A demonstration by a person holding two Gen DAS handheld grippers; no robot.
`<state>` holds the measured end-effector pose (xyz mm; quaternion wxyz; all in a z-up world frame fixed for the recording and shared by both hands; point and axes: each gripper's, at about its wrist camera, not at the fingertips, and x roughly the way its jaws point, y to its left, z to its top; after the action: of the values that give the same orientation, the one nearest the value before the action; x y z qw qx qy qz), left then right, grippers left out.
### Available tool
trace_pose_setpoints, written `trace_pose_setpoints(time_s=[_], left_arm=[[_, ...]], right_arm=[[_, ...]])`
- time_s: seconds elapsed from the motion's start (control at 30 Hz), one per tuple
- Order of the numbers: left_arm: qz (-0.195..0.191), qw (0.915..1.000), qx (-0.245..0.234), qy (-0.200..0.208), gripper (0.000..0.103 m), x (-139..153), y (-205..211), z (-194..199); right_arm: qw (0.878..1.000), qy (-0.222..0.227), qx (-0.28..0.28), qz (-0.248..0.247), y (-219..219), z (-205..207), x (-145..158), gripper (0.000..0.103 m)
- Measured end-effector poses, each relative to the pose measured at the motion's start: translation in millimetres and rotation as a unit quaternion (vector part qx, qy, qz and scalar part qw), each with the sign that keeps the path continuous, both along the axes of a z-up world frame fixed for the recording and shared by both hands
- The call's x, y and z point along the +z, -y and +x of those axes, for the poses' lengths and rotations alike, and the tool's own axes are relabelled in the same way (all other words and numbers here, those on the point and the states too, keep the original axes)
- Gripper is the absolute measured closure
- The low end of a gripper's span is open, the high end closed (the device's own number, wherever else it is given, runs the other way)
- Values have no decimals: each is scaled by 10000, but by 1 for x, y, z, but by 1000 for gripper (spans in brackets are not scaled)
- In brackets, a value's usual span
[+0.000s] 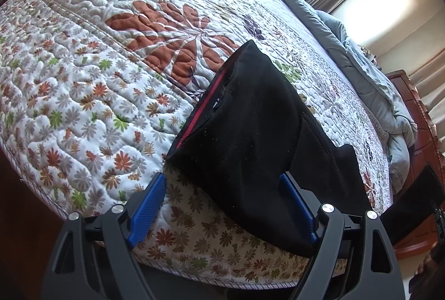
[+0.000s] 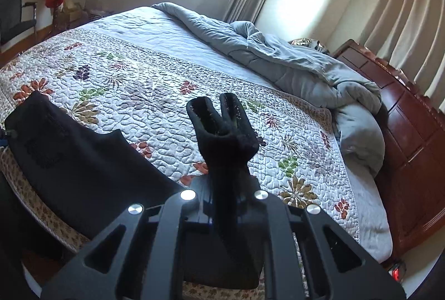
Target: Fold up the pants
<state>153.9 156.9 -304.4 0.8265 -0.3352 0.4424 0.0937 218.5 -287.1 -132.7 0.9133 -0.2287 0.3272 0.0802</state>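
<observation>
1. The blue fingers [image 1: 147, 205] of the left gripper [image 1: 222, 205] stood wide apart at the 6 o'clock edge of the left wrist view; one pad lay over bare quilt, the other at the near edge of the black cloth, and neither pressed on it.
2. The right gripper [image 2: 225, 205] had its jaws drawn together and clamped on a bunched end of the pants [image 1: 258, 133], whose two hems stood up past the fingertips toward 12 o'clock in the right wrist view.
3. The pants, black with a red stripe [image 1: 200, 111] along one edge, lay on the near part of the bed; in the left wrist view they ran from the centre toward 5 o'clock, and in the right wrist view their main body lay at 9 o'clock.
4. The floral quilt [image 1: 91, 94] covered the bed, with a large rust-coloured flower [image 1: 172, 30] at 11 o'clock of the garment.
5. A crumpled grey duvet [image 2: 300, 69] was heaped along the far side, at 2 o'clock in the right wrist view.
6. A dark wooden headboard [image 2: 411, 150] stood at 3 o'clock, with pale curtains [image 2: 411, 8] behind it.
</observation>
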Motion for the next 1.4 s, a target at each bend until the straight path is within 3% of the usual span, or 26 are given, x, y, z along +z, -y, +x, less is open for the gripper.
trace_pose_setpoints(time_s=[0.33,0.63,0.97,1.4], left_arm=[[-47,10000,6,11,19,-4,-4,8],[-113,9999,-9,47,19,-6,-9,8],[-193,9998,-27,107,19,-8,-26,-13],[-206,9997,-18,110,19,-8,-27,-15]], right_arm=[[9993,-50,211,-290,-18,5,-17,94],[9916,-118,609,-1132,-52,-1,-53,94],[9650,-269,1164,-2336,-88,-14,-119,93],[9249,-156,1728,-3383,-105,-40,-184,93]])
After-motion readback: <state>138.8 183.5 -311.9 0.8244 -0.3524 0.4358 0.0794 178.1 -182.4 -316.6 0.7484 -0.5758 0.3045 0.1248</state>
